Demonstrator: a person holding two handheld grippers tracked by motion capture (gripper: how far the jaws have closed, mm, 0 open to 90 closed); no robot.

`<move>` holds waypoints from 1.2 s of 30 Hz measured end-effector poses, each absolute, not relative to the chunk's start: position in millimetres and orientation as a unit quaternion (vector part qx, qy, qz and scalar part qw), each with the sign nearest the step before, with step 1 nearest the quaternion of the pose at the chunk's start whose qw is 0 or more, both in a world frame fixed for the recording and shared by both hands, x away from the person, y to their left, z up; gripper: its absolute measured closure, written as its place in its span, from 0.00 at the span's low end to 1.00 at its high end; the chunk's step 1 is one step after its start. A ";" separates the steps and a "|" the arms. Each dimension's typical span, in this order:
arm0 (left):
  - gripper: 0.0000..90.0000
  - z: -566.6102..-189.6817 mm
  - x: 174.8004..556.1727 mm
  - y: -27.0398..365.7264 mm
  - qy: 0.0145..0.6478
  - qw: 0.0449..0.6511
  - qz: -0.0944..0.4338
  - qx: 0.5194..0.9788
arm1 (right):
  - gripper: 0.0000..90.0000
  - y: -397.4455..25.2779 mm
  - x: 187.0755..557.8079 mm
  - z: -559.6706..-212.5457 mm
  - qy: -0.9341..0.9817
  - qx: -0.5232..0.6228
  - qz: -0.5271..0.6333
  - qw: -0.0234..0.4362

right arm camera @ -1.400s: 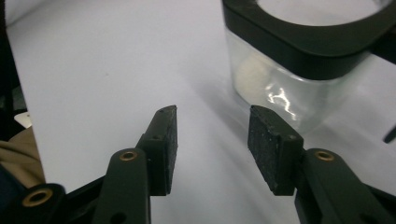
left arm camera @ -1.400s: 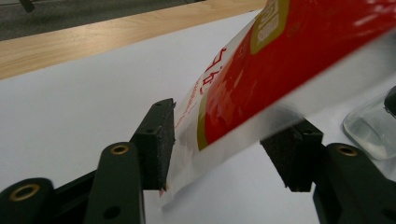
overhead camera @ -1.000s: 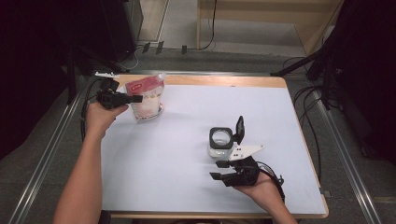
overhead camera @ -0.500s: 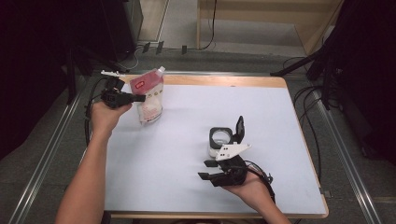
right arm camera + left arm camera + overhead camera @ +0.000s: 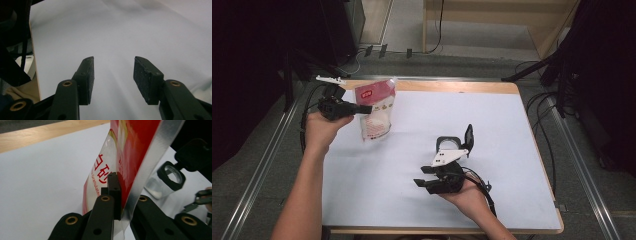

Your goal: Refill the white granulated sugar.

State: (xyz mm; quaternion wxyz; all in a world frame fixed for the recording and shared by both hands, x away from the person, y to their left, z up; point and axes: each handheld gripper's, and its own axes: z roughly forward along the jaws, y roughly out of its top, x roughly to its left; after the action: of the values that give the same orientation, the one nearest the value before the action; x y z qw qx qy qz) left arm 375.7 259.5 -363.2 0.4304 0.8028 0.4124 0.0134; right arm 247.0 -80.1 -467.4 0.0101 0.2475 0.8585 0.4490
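Observation:
A red and clear pouch (image 5: pixel 374 112) with red lettering stands tilted at the table's far left. My left gripper (image 5: pixel 363 108) is shut on its upper edge. In the left gripper view the jaws pinch the pouch's clear seam (image 5: pixel 125 205), and whether the pouch's base rests on the table is hidden. A small clear jar (image 5: pixel 449 145) with a black flip lid open sits right of centre, also the jar (image 5: pixel 167 180) beyond the pouch. My right gripper (image 5: pixel 421 182) hovers in front of the jar and points left. My right gripper (image 5: pixel 113 75) is open over bare white table cover.
The white cover (image 5: pixel 492 120) spans the table, with a wooden strip (image 5: pixel 452 87) along the far edge. Cables (image 5: pixel 479 185) trail from the right gripper toward the front edge. Metal rails (image 5: pixel 577 165) run along both sides.
The left gripper has shifted the pouch slightly right and toward the front, tilting it. The right gripper has moved left, away from the jar, staying open.

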 end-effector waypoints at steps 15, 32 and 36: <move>1.00 -357.6 344.3 241.5 0.388 0.439 -0.020 0.810 | 0.57 -73.2 245.4 -477.7 0.854 0.257 0.453 0.004; 1.00 -343.7 310.4 218.2 0.350 0.443 -0.055 0.824 | 0.56 -57.9 246.6 -491.6 0.857 0.257 0.446 0.009; 1.00 -344.6 305.8 211.1 0.340 0.447 -0.072 0.824 | 0.57 -51.6 247.6 -497.5 0.858 0.268 0.438 0.017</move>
State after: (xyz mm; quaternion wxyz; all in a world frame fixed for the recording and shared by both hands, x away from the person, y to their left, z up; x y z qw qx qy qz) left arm 305.8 211.1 -344.6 0.4474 0.8241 0.3400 -0.0717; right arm 247.6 -51.6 -497.5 0.0167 0.2678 0.8579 0.4382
